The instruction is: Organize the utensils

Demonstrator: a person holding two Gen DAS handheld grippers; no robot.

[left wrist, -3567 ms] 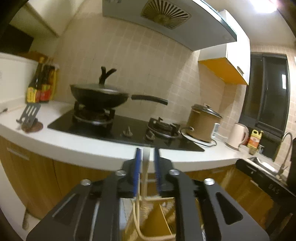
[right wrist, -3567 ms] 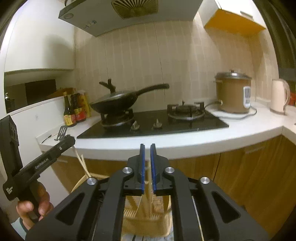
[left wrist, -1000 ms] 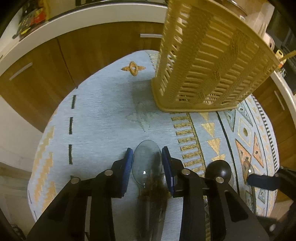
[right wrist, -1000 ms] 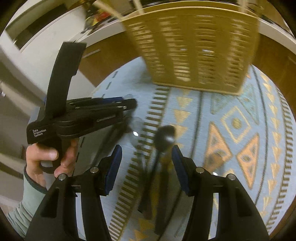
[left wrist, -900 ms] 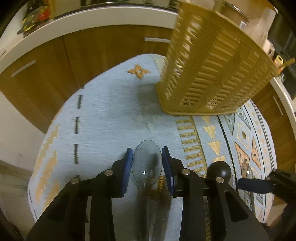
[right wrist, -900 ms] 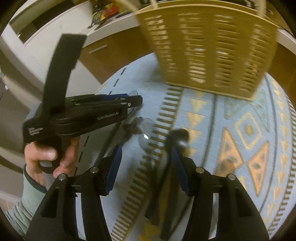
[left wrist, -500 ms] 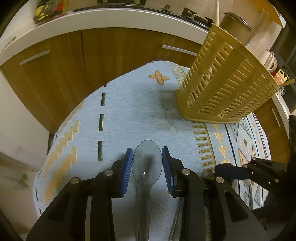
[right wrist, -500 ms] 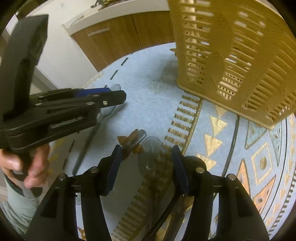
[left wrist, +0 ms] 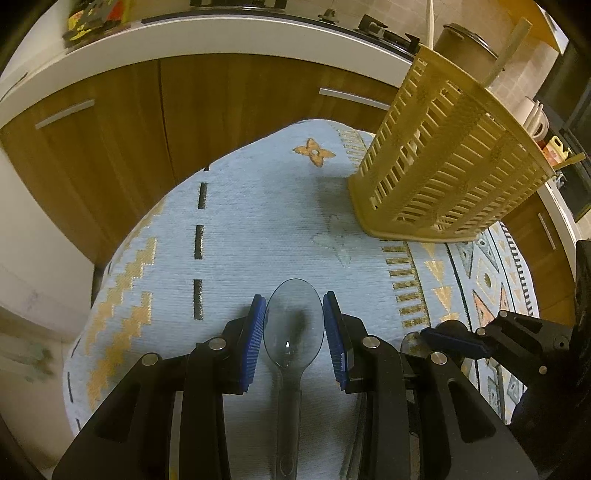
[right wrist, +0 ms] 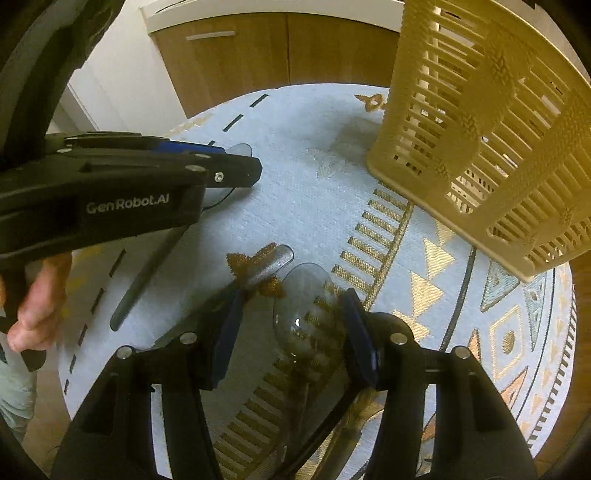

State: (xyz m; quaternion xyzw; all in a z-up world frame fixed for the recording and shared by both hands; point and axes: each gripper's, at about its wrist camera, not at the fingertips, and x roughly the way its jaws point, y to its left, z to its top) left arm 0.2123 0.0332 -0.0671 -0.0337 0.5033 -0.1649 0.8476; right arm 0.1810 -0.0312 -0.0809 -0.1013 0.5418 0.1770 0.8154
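My left gripper [left wrist: 293, 326] is shut on a clear plastic spoon [left wrist: 293, 325], its bowl between the blue pads above the patterned cloth [left wrist: 258, 221]. In the right wrist view that gripper [right wrist: 236, 173] holds the spoon [right wrist: 147, 266] above the cloth at the left. My right gripper [right wrist: 290, 325] is open around another clear spoon [right wrist: 304, 306] lying on the cloth, with a clear utensil [right wrist: 269, 262] just left of it. The yellow slatted utensil basket [left wrist: 450, 177] stands at the back right; it also shows in the right wrist view [right wrist: 491, 122].
Brown cabinet doors [left wrist: 184, 122] under a white counter [left wrist: 221, 33] curve behind the cloth-covered table. Dark utensils lie below the right gripper [right wrist: 332, 417]. The right gripper's body [left wrist: 517, 343] sits at the right in the left wrist view.
Both grippers have come down from the stove view to the table. My left gripper has lifted the clear spoon. My right gripper has moved over the second spoon, jaws open.
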